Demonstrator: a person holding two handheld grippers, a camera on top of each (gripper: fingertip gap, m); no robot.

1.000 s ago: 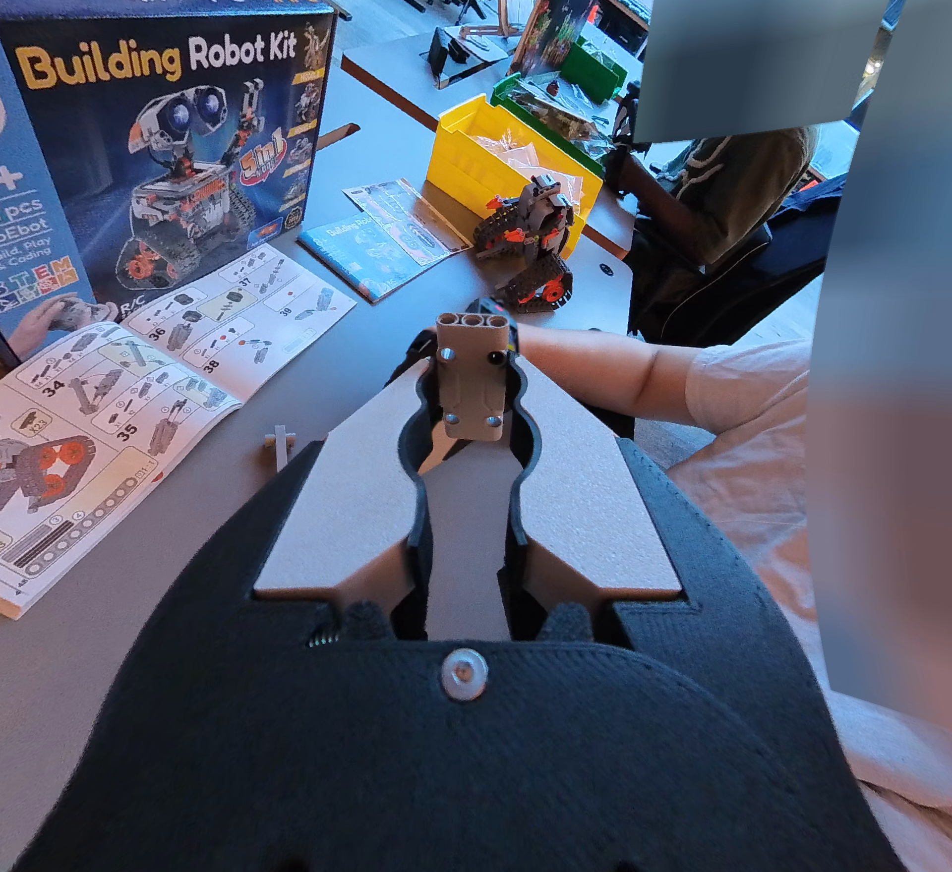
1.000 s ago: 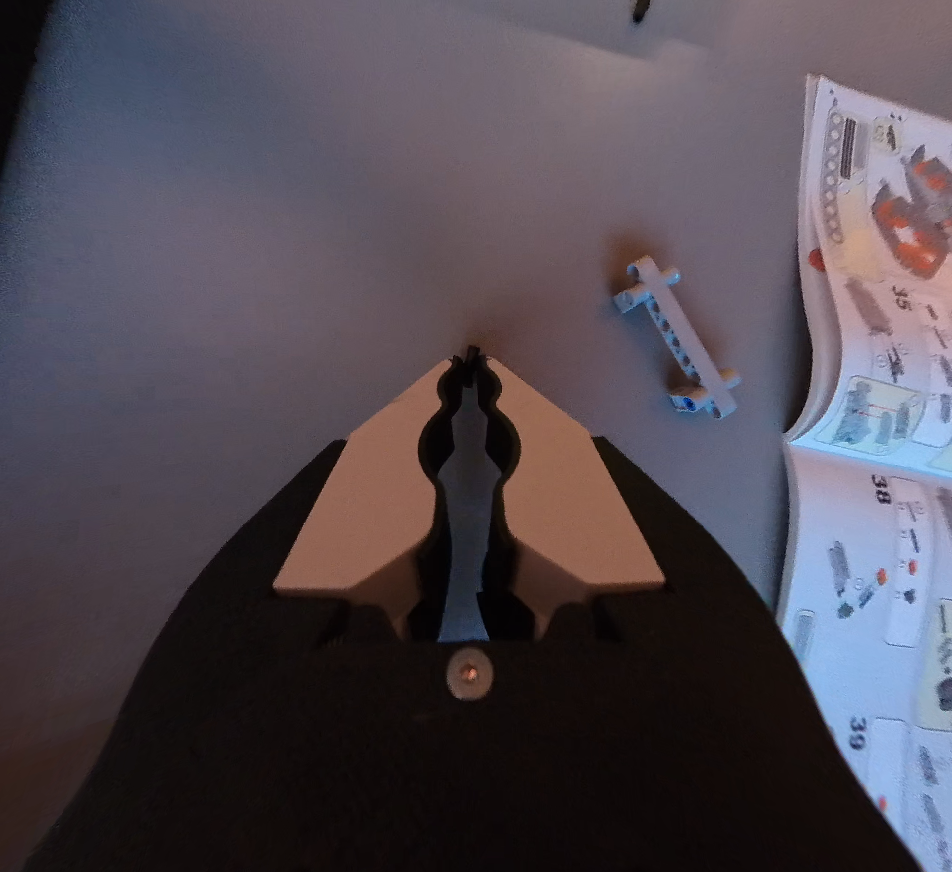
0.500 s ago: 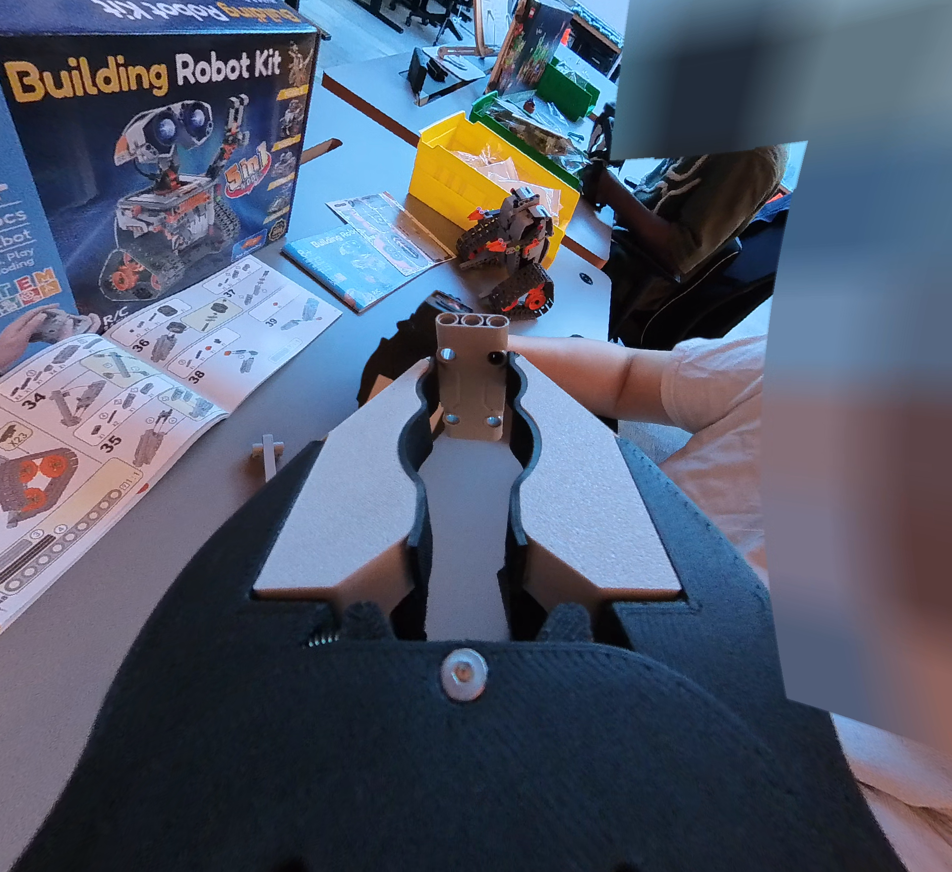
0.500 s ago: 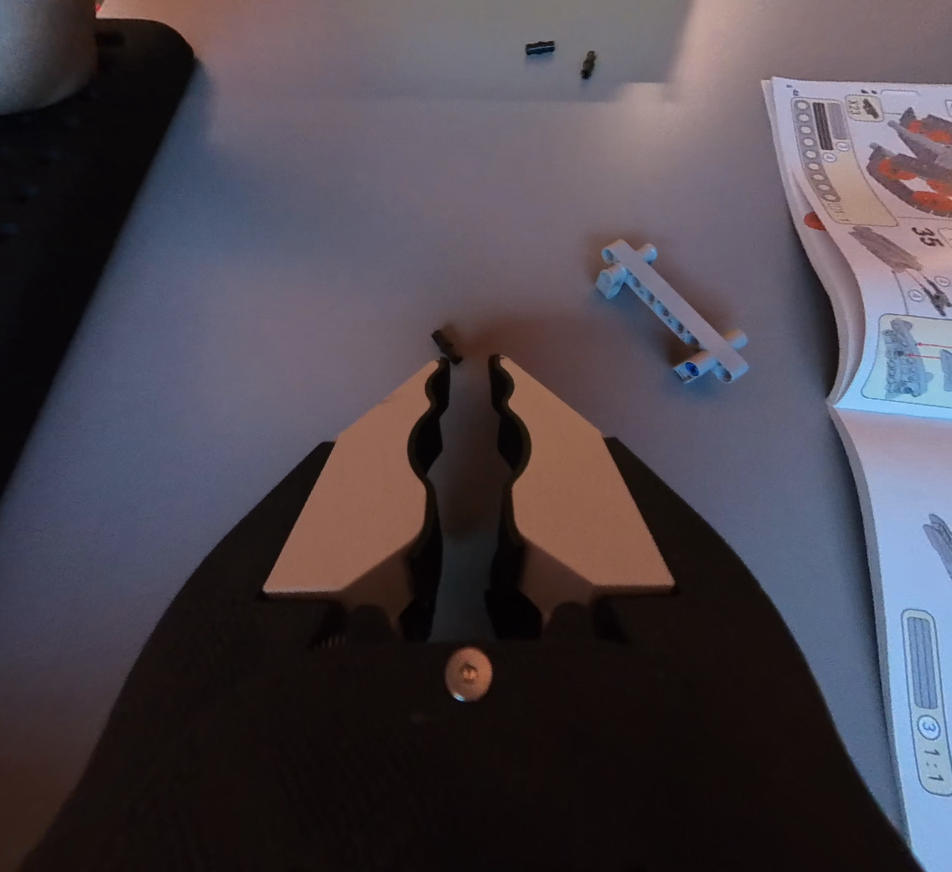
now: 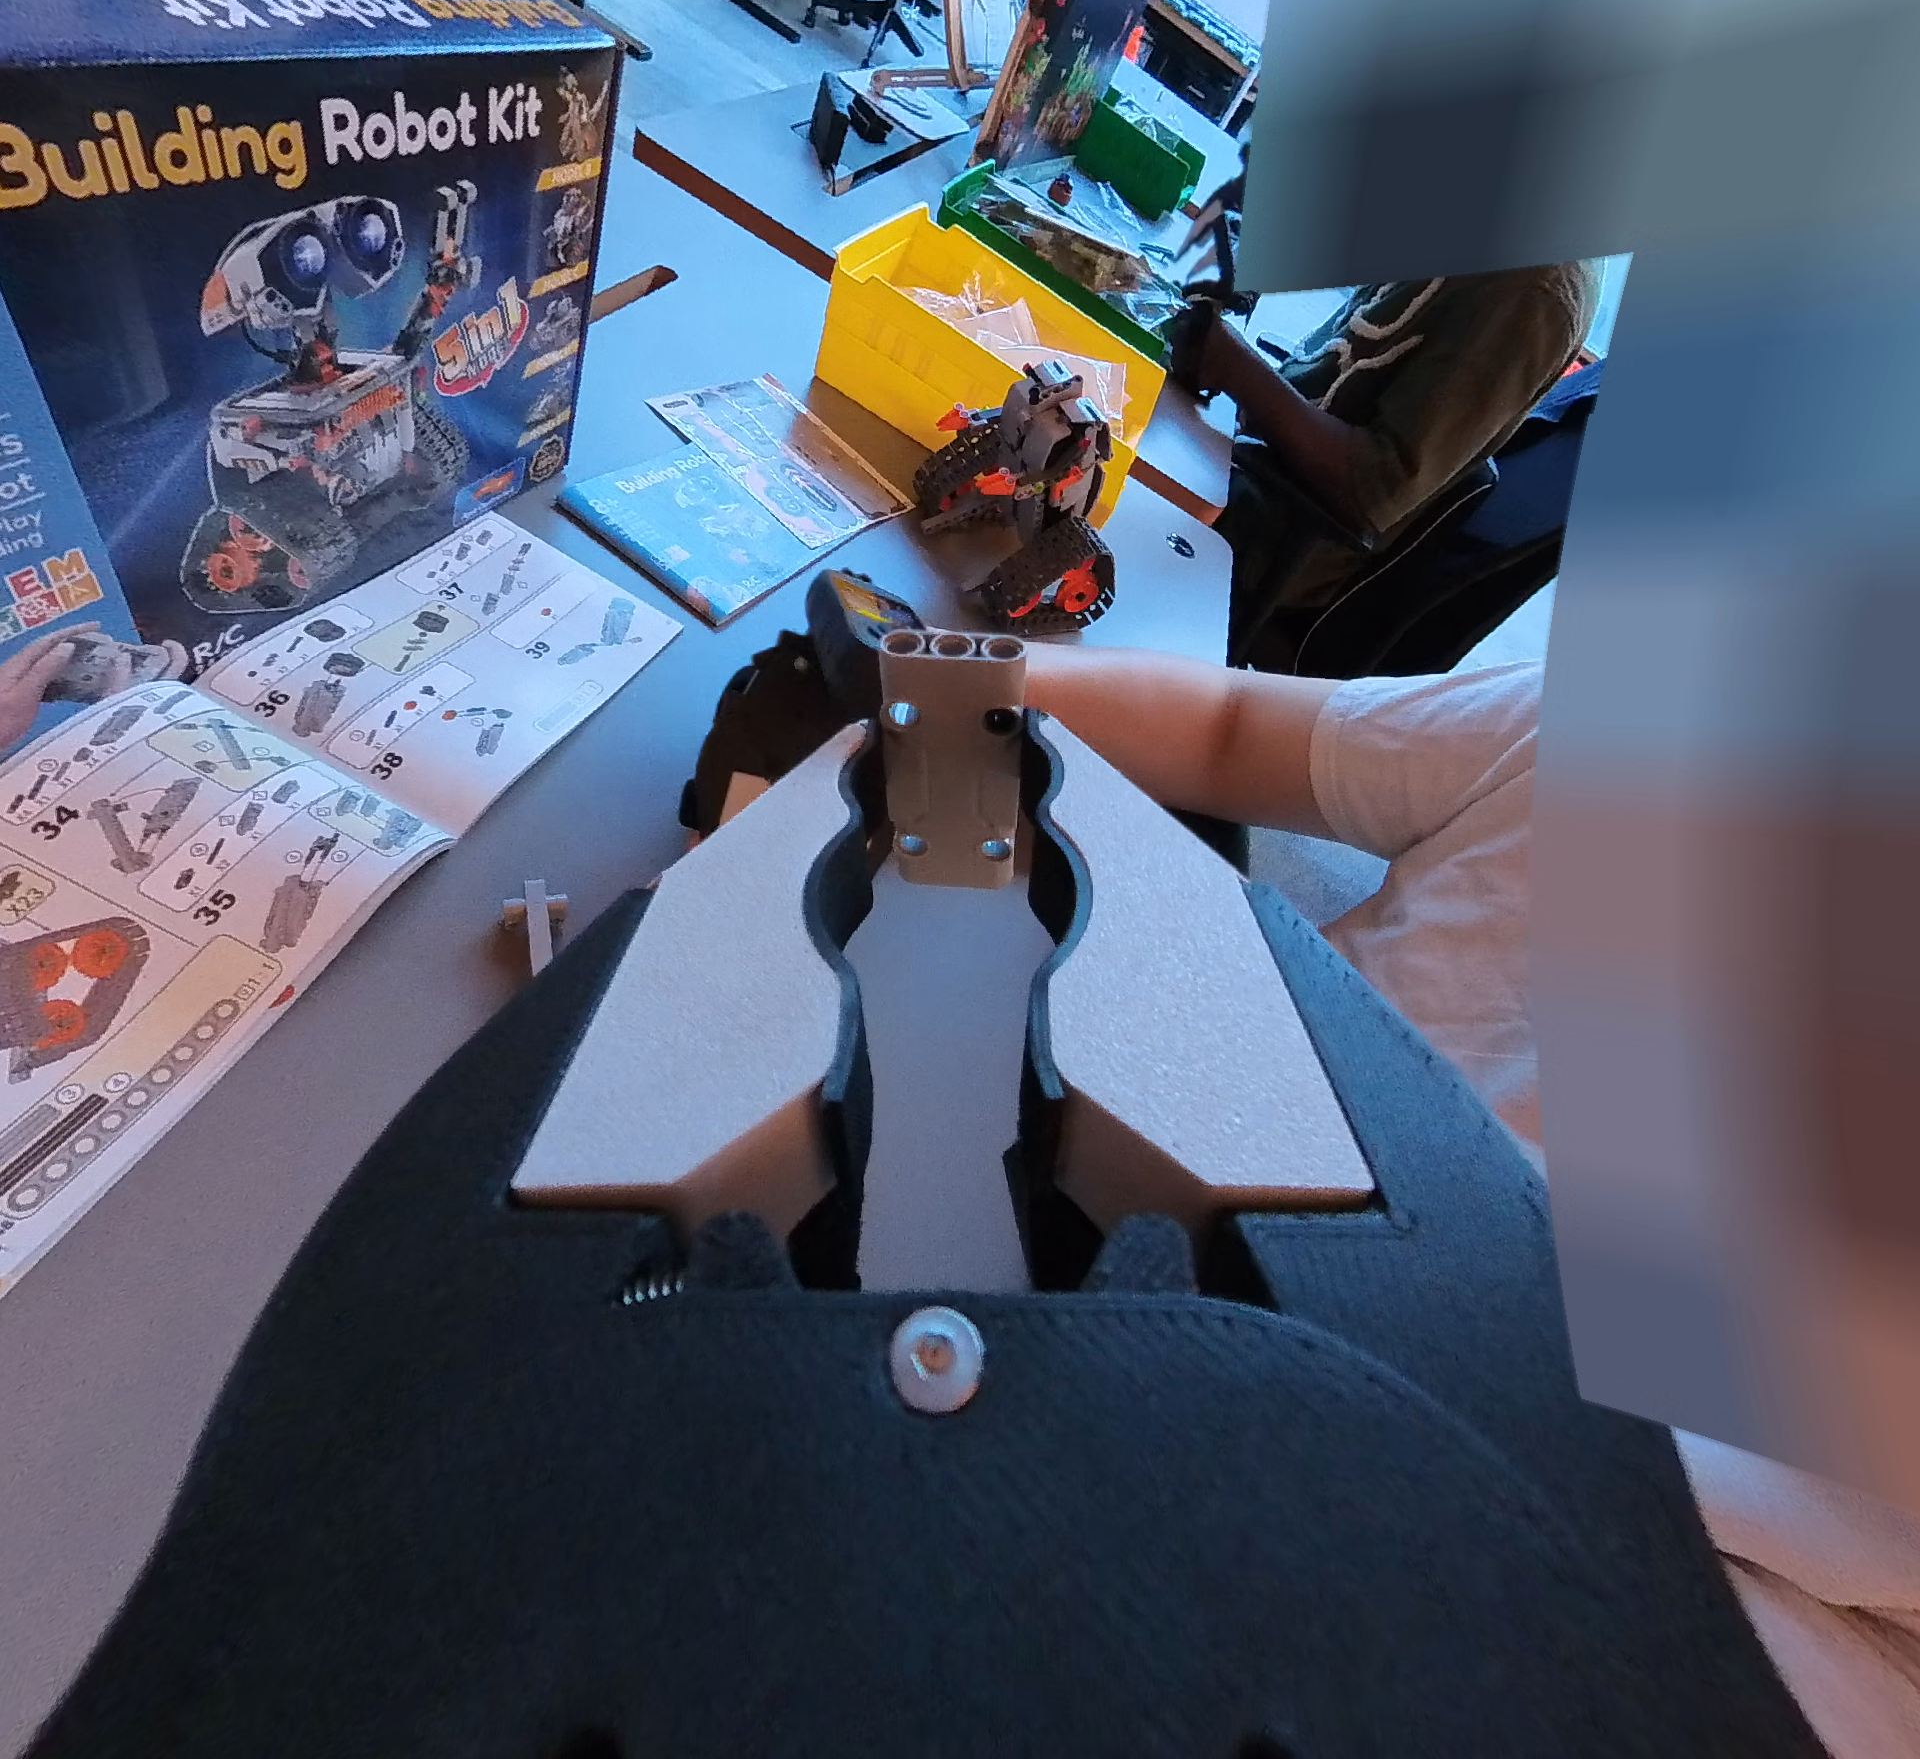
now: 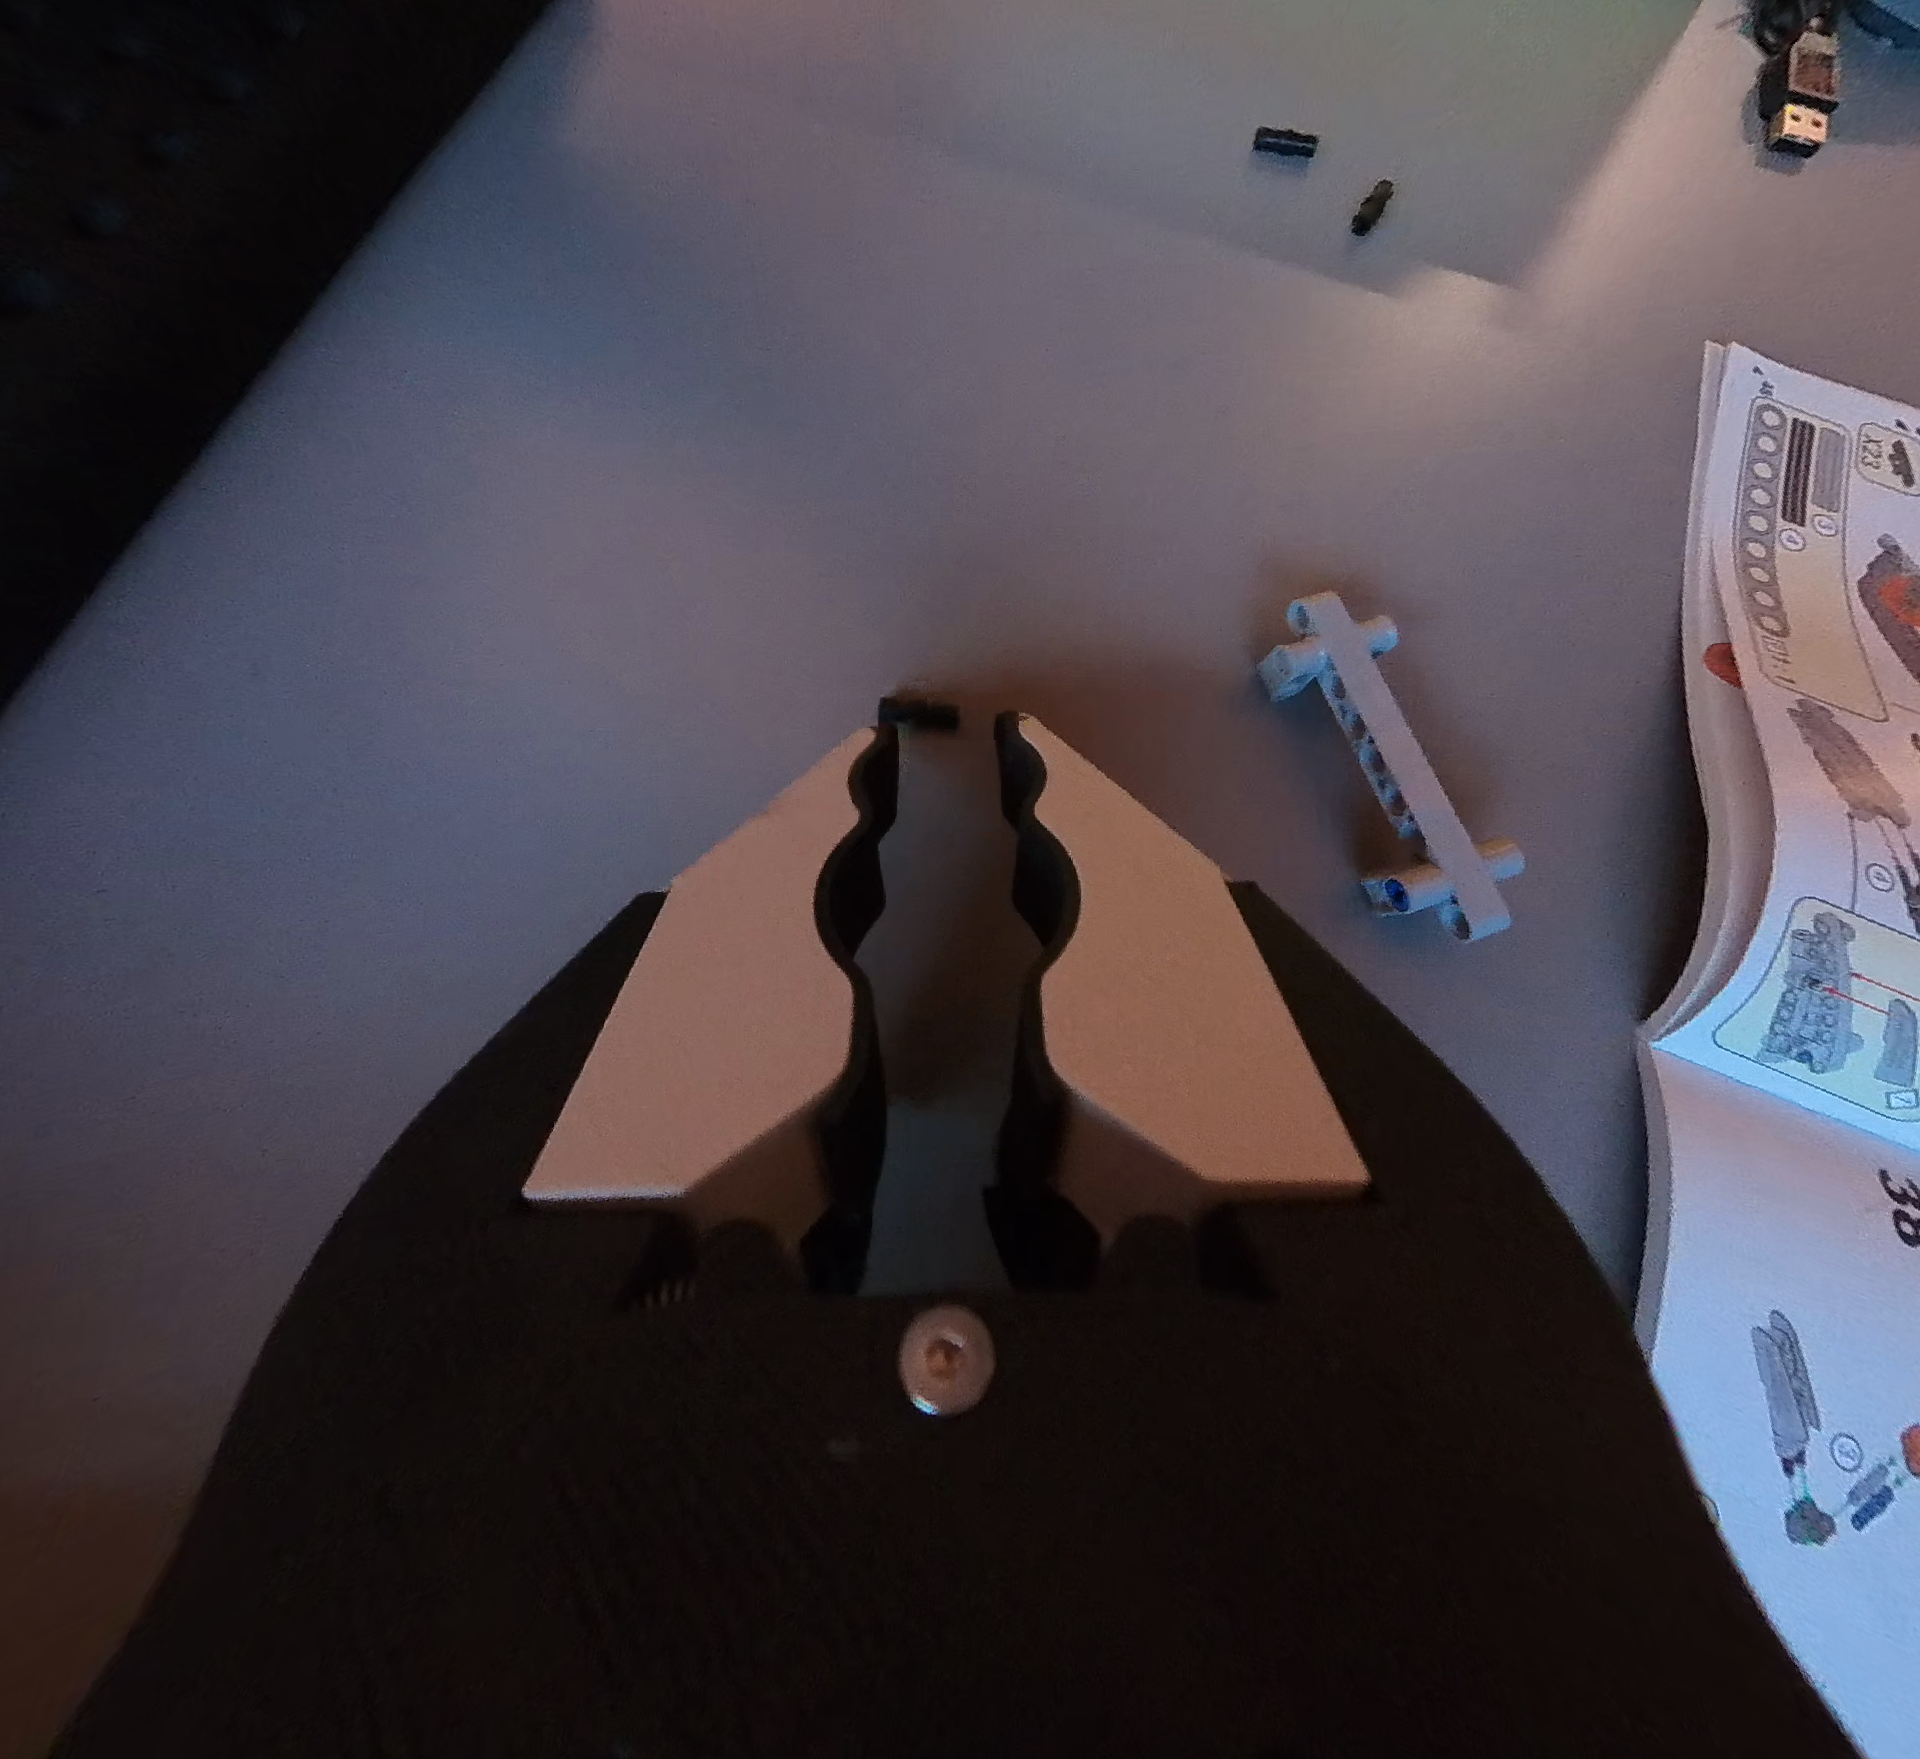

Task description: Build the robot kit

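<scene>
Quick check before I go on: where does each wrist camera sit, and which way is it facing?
Left wrist view: behind the left gripper, facing across the table; its fingers clamp a tan block; a forearm shows.
Right wrist view: behind the right gripper, open, angled down at a black pin.
Shared: white beam, open manual.

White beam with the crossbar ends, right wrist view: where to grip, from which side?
Grip the white beam mid-span across its narrow width, coming from above: it lies flat on the grey table, and its crossbar ends are wider. The open right hand-held gripper would likely need turning to span it.
</scene>
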